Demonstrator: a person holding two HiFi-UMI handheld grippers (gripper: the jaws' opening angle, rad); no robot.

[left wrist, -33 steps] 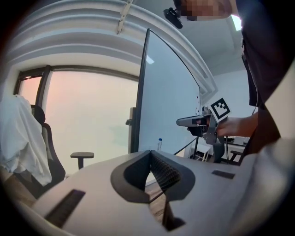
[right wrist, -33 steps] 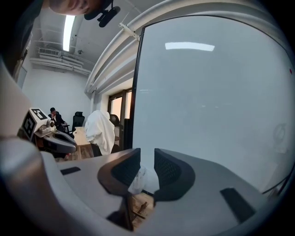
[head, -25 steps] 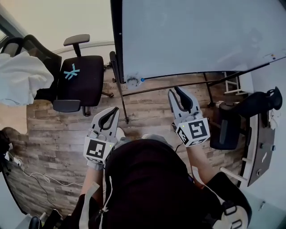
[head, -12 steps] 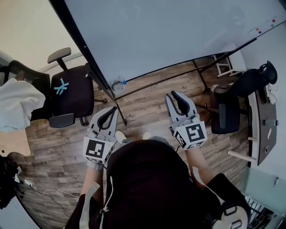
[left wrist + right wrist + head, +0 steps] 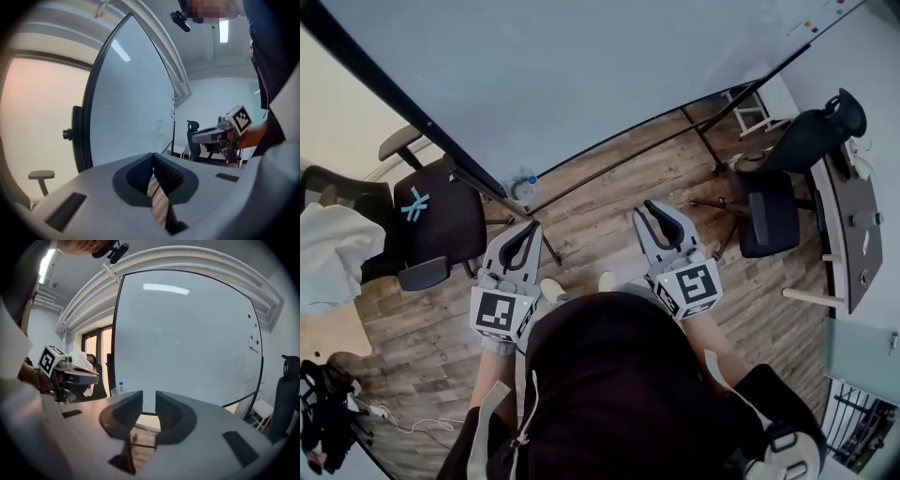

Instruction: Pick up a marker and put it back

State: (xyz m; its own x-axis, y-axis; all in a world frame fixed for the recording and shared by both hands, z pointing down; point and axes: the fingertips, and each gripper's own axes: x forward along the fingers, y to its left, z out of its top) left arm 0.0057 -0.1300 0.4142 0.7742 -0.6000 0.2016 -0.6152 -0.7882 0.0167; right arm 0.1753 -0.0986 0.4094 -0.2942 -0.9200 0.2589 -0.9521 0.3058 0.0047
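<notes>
You held the left gripper (image 5: 153,159) with its jaws drawn together. Its ribbed pads (image 5: 140,173) met at the tips with nothing clamped between them, and only the wood floor (image 5: 159,206) showed through the slit behind. Your right gripper (image 5: 149,401) stood a narrow slot open, its pads parallel and apart. It gripped nothing and touched nothing.

The only candidate for the marker (image 5: 253,348) was a slim pale stroke near the right edge of the whiteboard (image 5: 187,343), just below a few coloured dots (image 5: 255,326). It was too small to be sure of, and well apart from both grippers.

The right gripper view faced the board squarely. It also showed a clear bottle with a blue cap (image 5: 121,388) by the board's lower left corner, and your left gripper side-on at the picture's left. The left gripper view caught the board at a steep slant, with your right gripper and its marker cube off to the right.

Only the head view showed both grippers side by side in front of your torso, above the floor and aimed toward the board. It alone took in the black office chair (image 5: 436,220), the white cloth (image 5: 333,258) beside it, a second dark chair (image 5: 769,211) and a desk (image 5: 848,234).
</notes>
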